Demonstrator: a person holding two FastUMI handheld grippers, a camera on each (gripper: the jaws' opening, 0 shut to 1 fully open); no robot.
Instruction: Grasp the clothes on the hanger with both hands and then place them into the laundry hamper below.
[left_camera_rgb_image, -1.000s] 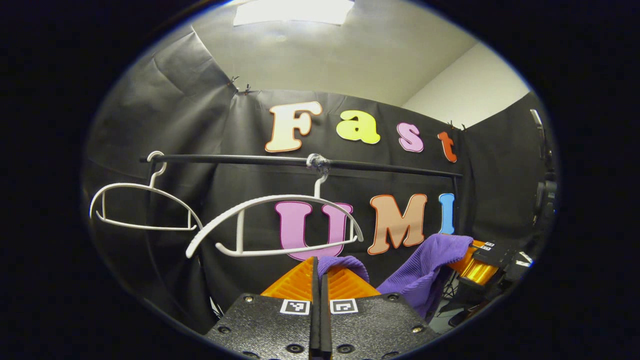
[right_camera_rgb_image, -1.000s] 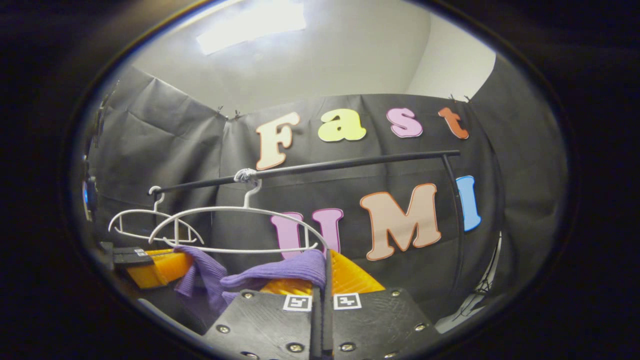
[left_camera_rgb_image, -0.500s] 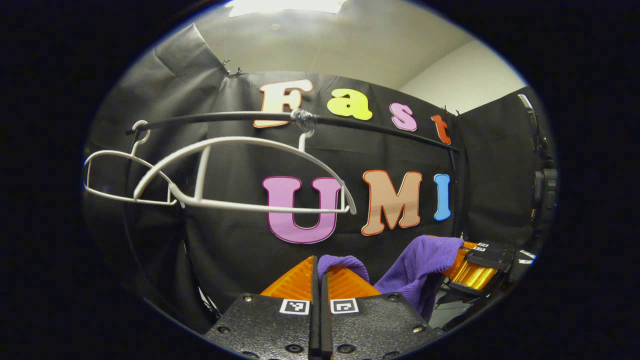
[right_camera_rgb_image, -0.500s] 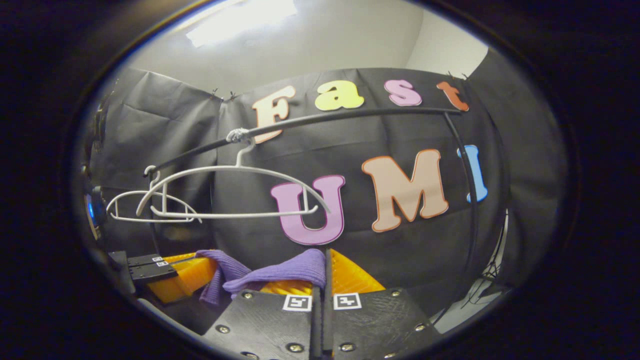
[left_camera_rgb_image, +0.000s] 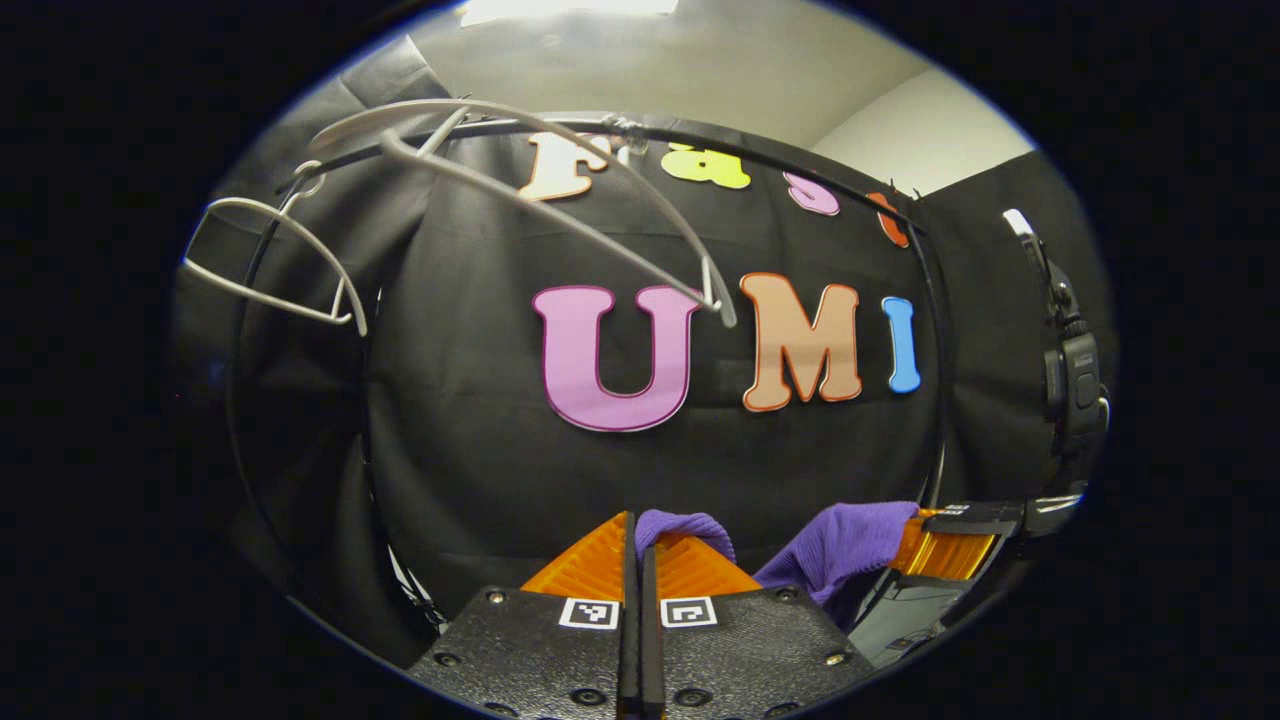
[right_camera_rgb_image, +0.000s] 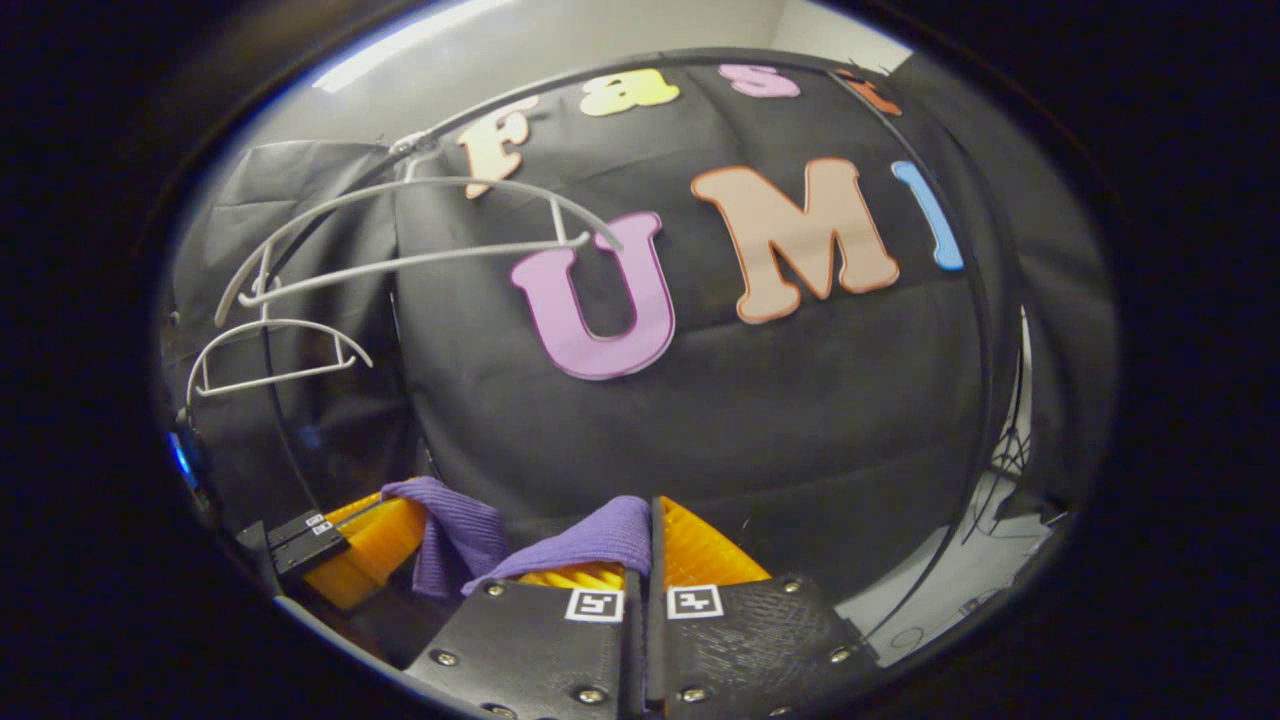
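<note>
Purple cloth (left_camera_rgb_image: 683, 524) stays pinched in the closed left claw (left_camera_rgb_image: 638, 560), its far end (right_camera_rgb_image: 590, 535) in the closed right claw (right_camera_rgb_image: 645, 560); bare hanger (left_camera_rgb_image: 540, 200) now swings high above both, so lowering to the hamper comes next.

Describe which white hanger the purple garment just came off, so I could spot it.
Find the black rail along the black cloth wall. Two bare white plastic hangers hang there; it is the nearer, larger hanger, tilted steeply, beside the smaller one at the rail's end.

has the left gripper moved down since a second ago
Yes. In the left gripper view, the rail and the hangers sit higher than before, so the left gripper, shut on the purple garment, has dropped.
</note>
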